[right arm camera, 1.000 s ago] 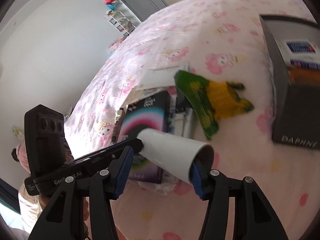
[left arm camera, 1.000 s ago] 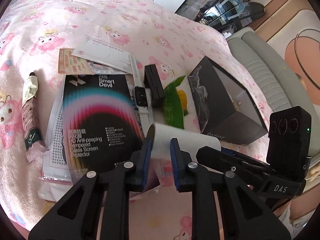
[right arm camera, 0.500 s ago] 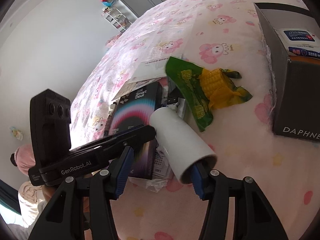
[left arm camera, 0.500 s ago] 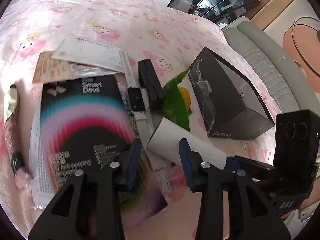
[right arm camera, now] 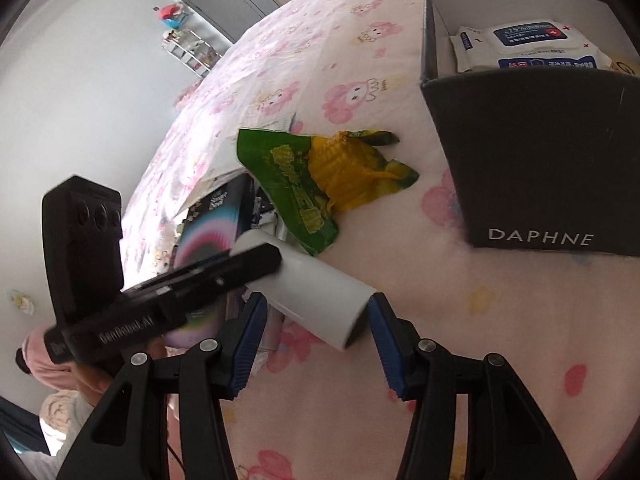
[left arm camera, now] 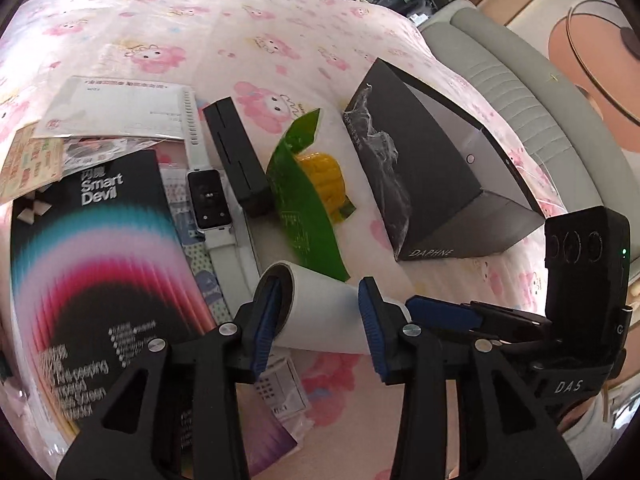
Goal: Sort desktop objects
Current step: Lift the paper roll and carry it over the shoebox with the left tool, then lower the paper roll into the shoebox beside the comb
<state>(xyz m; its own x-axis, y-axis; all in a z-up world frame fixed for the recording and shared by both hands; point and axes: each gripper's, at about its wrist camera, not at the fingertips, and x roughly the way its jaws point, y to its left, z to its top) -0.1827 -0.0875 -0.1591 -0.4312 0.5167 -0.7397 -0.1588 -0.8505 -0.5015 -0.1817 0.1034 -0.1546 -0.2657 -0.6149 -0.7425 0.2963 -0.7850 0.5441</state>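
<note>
With both the left hand-held gripper and right hand-held gripper spread wide, unloaded, around the white tube lying mid-desk, regrasp it for the DAPHNE box.

Between your spread fingers lies a smooth matt white paper tube; beyond it, a glossy green plastic snack wrapper and a matt black cardboard box.
</note>
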